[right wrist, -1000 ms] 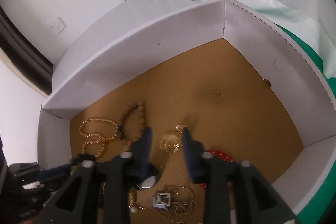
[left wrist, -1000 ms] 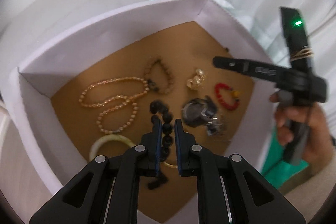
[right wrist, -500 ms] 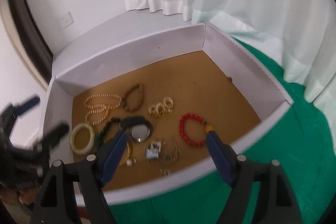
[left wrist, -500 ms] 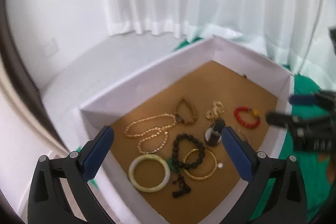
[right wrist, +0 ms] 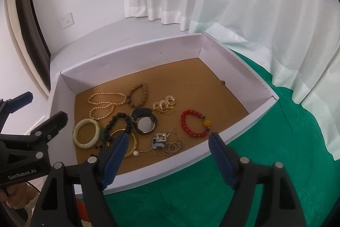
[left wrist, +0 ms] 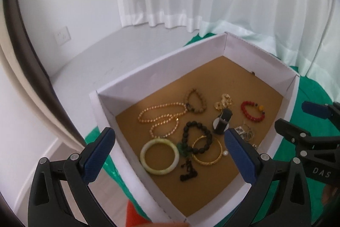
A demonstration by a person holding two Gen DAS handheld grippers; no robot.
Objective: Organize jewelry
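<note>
A white cardboard box [left wrist: 161, 65] [right wrist: 131, 52] with a brown floor holds the jewelry. Inside lie a pale jade bangle [left wrist: 159, 156] [right wrist: 86, 133], a black bead bracelet [left wrist: 197, 137] [right wrist: 119, 122], a gold bangle [left wrist: 209, 151], a pearl necklace [left wrist: 161, 118] [right wrist: 104, 104], a brown bead bracelet [left wrist: 196, 100] [right wrist: 138, 95], a watch [left wrist: 222, 122] [right wrist: 144, 123], gold rings [right wrist: 164, 105] and a red bead bracelet [left wrist: 252, 111] [right wrist: 194, 122]. My left gripper [left wrist: 170, 154] is open and empty above the box's near corner. My right gripper [right wrist: 167, 154] is open and empty above the front wall.
The box sits on a green cloth [right wrist: 265, 163] on a white surface. White curtains [right wrist: 233, 3] hang behind it. A wall socket [right wrist: 67, 20] is at the left. A thin chain with a square pendant [right wrist: 159, 139] lies near the front wall.
Both grippers have opened wide and pulled back up and out of the box. The black bead bracelet that was between the left fingers now lies on the box floor.
</note>
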